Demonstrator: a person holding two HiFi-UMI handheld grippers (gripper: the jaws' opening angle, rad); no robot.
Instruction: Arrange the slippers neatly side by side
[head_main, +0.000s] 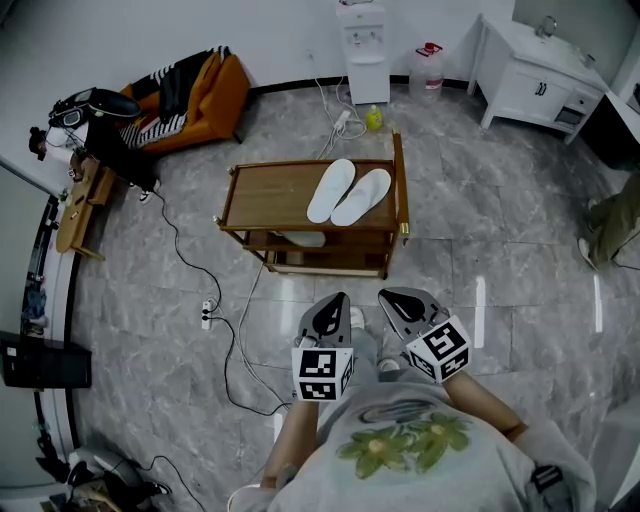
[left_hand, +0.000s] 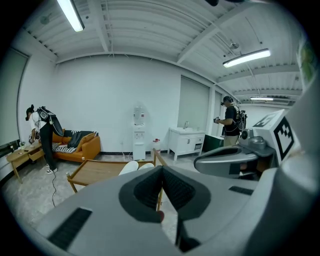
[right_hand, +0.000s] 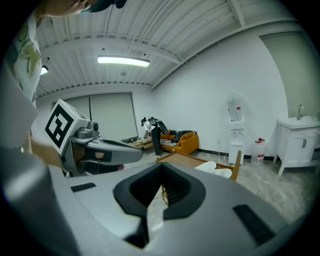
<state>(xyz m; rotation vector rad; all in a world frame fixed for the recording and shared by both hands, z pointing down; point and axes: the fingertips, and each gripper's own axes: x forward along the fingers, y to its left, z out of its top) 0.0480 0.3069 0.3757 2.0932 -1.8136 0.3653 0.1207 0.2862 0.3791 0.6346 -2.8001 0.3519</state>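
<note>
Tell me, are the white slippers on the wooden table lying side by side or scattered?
Side by side: both slippers lie flat on the table, touching at one end.

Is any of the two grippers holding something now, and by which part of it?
Nothing is held. The left gripper and the right gripper are both shut and empty; the white slippers lie on the wooden table, untouched.

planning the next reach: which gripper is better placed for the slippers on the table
Left, narrowly. Both grippers are shut, empty and short of the table, but in the head view the left gripper lines up with the slippers' near ends; the right gripper sits to their right.
</note>
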